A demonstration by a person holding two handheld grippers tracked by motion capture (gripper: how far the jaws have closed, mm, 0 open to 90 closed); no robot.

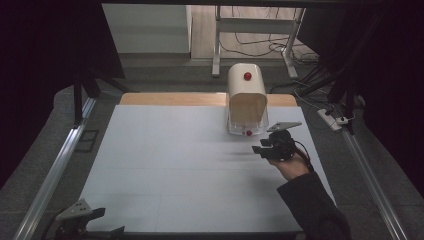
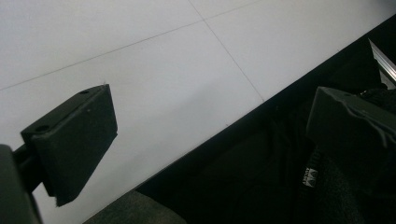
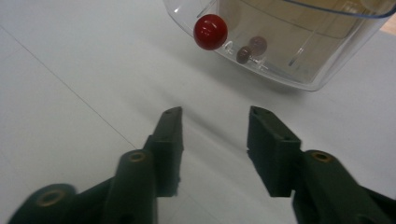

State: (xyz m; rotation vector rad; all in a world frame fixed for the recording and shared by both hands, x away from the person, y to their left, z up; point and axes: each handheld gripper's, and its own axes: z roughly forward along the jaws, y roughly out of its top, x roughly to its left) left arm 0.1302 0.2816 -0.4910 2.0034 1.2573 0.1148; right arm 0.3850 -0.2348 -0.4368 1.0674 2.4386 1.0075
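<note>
Resting at the near-left corner of the white table (image 1: 165,175), well apart from the bin (image 1: 246,100), the left gripper (image 1: 102,222) has jaws wide, nothing btwn them. No readable writing; a small tag in the left gripper view is too blurred. Grey floor, cables and a metal frame lie beyond the bin. Bin stands upright at the far edge, clear front w/ red knob (image 3: 210,31) facing the right gripper (image 1: 263,145), just beside it, jaws partly apart, empty.
</note>
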